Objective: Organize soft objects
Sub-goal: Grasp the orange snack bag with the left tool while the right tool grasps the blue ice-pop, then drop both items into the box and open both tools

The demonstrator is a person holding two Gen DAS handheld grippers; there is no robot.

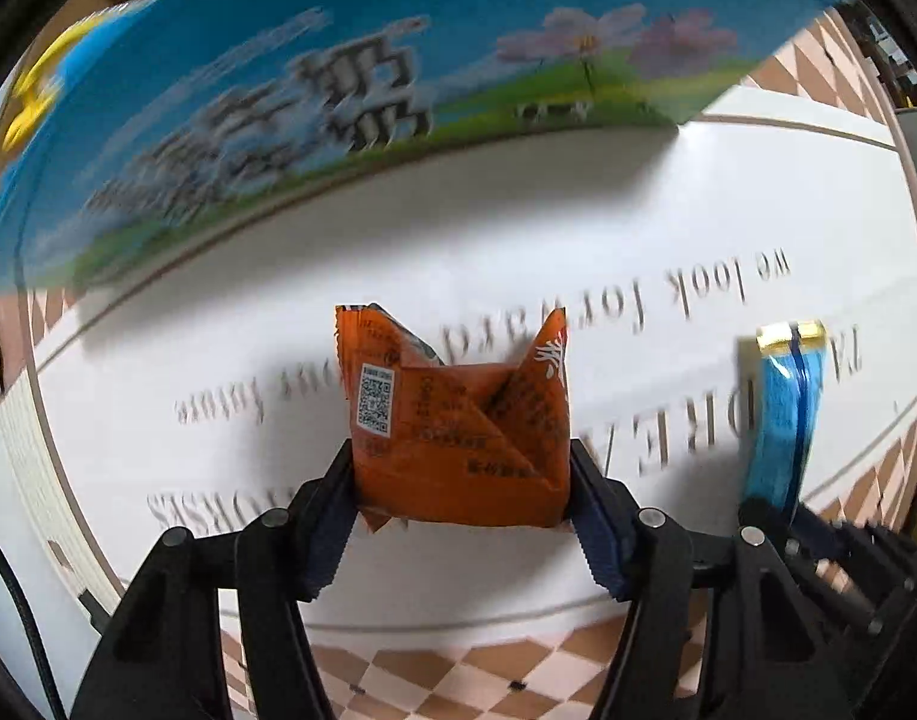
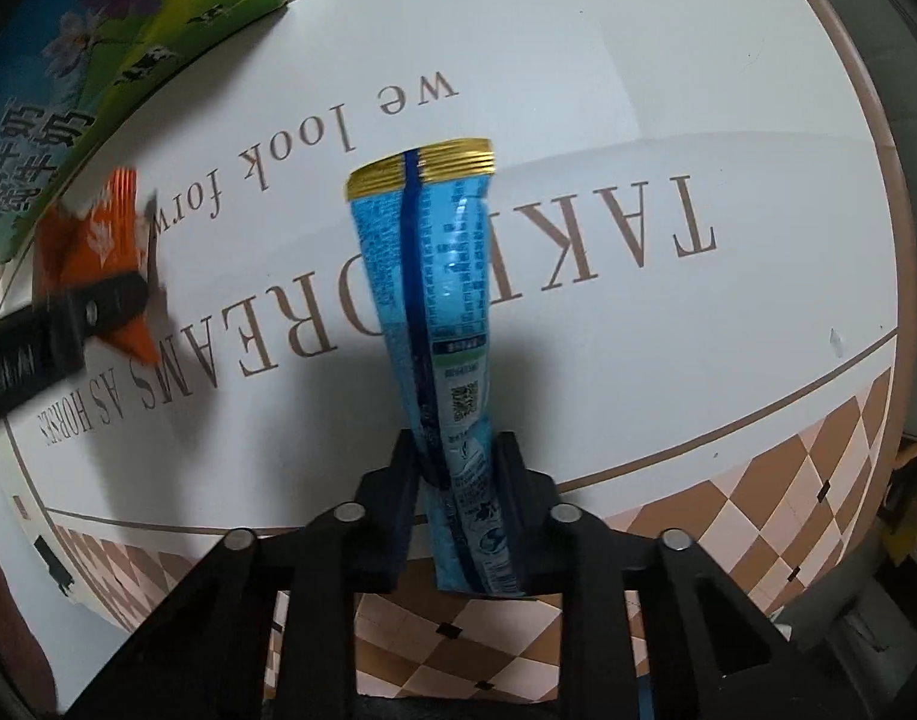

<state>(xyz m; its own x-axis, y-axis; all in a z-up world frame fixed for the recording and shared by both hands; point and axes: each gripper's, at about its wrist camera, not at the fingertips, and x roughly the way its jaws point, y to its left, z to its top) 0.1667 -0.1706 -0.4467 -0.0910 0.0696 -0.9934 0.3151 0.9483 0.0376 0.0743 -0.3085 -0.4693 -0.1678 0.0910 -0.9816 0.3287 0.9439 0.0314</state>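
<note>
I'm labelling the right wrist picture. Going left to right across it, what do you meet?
Milk carton → orange packet, gripped in the left gripper → blue tube pouch, held in the right gripper.

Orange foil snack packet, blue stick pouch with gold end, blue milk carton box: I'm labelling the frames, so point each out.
orange foil snack packet [image 1: 458, 438], left wrist view, folded front face.
blue stick pouch with gold end [image 2: 440, 276], right wrist view, mid-body.
blue milk carton box [image 1: 338, 60], left wrist view, printed side.
</note>
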